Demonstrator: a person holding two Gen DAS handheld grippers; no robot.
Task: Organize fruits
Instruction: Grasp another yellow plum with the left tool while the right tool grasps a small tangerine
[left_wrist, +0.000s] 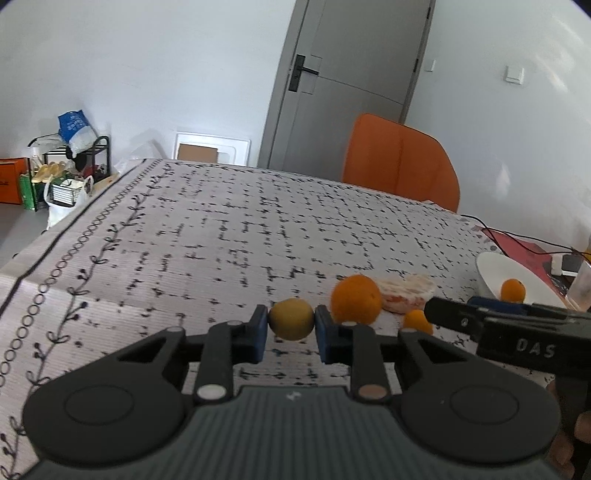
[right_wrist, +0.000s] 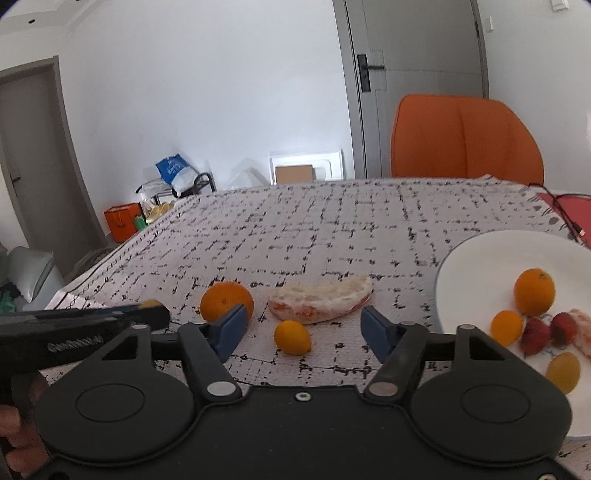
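- Your left tool (left_wrist: 291, 334) pinches a yellowish fruit (left_wrist: 291, 319) between its blue pads, above the surface (left_wrist: 221, 236).
- Your right tool (right_wrist: 303, 326) stands spread, holding nothing; a small orange fruit (right_wrist: 292, 338) lies on the surface between its fingers.
- A large orange (right_wrist: 226, 301) and a peeled pomelo piece (right_wrist: 320, 300) lie just beyond.
- The white plate (right_wrist: 480, 258) at right holds more fruit.

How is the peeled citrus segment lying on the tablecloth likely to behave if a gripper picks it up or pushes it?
The peeled citrus segment shows bare, pithy flesh without rind, so it is probably soft and could squash or tear under firm pads. It lies long and flat on the tablecloth, so a push would likely slide or pivot it, not roll it like the round orange beside it.
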